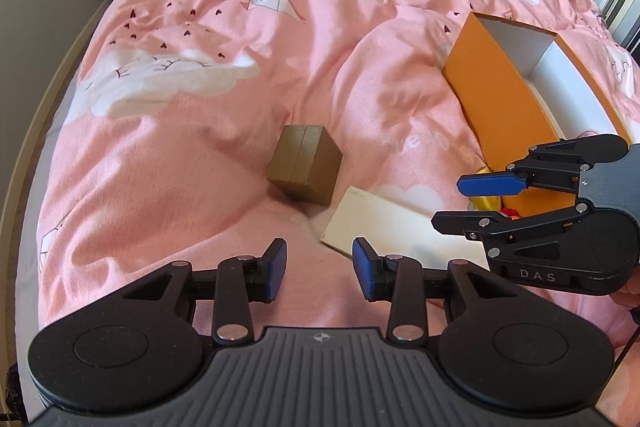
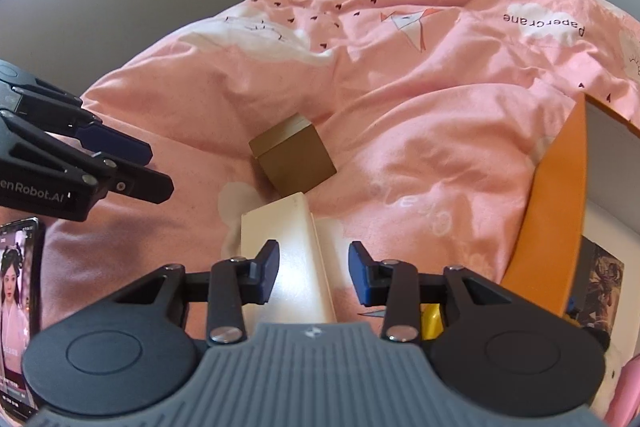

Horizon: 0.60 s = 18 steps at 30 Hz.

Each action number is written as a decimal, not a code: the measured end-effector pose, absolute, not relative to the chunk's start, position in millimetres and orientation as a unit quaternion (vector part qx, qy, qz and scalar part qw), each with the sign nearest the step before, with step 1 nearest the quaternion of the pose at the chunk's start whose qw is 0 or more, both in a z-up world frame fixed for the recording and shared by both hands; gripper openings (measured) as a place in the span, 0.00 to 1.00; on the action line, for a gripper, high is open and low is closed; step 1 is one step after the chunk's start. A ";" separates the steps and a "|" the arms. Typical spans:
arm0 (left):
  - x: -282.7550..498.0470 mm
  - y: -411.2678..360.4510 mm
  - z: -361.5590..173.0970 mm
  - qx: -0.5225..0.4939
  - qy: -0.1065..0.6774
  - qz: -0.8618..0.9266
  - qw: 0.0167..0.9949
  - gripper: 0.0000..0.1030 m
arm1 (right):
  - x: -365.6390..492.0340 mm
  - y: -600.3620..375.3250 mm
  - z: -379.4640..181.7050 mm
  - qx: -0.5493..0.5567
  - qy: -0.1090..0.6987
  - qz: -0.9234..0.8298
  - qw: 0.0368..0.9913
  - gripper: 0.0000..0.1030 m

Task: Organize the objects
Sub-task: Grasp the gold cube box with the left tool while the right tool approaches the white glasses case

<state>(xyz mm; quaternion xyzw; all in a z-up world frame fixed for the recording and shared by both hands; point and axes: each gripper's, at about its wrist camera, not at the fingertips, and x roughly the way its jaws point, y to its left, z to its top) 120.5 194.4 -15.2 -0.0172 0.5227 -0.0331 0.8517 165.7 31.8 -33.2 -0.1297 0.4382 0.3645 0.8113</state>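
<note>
Fingers parted above white box's edge, seemingly untouched.

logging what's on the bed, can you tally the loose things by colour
Brown: 1, the brown cube box
Cream: 1, the flat cream box
Orange: 1, the open orange box
Yellow: 1, a yellow item, partly hidden
Black: 1, the phone
Total: 5

The duvet is pink, printed with white clouds, dark little hearts and paper cranes. The cube box is olive-brown, the flat box cream, the open box orange outside, white inside.
</note>
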 end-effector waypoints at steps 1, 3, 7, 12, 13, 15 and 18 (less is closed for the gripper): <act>120.9 197.3 -17.3 -0.020 0.520 -0.037 0.853 0.43 | 166.6 34.4 -35.4 -0.131 0.440 0.365 0.809 0.39; 122.5 201.2 -20.7 -0.022 0.515 -0.045 0.856 0.53 | 170.3 40.5 -40.0 -0.136 0.445 0.366 0.806 0.39; 132.2 202.3 -26.7 -0.012 0.510 -0.053 0.858 0.61 | 176.8 51.1 -46.9 -0.148 0.449 0.367 0.801 0.39; 156.5 202.5 -41.5 0.007 0.518 -0.068 0.852 0.66 | 188.2 59.7 -51.0 -0.162 0.446 0.361 0.803 0.39; 161.1 203.0 -44.4 0.009 0.520 -0.067 0.851 0.66 | 191.5 60.9 -51.4 -0.163 0.445 0.359 0.804 0.39; 171.4 204.3 -51.2 0.011 0.521 -0.071 0.850 0.67 | 198.4 64.2 -51.8 -0.167 0.443 0.355 0.806 0.39; 184.0 204.9 -58.8 0.013 0.519 -0.075 0.851 0.71 | 207.7 68.8 -54.0 -0.173 0.441 0.352 0.808 0.39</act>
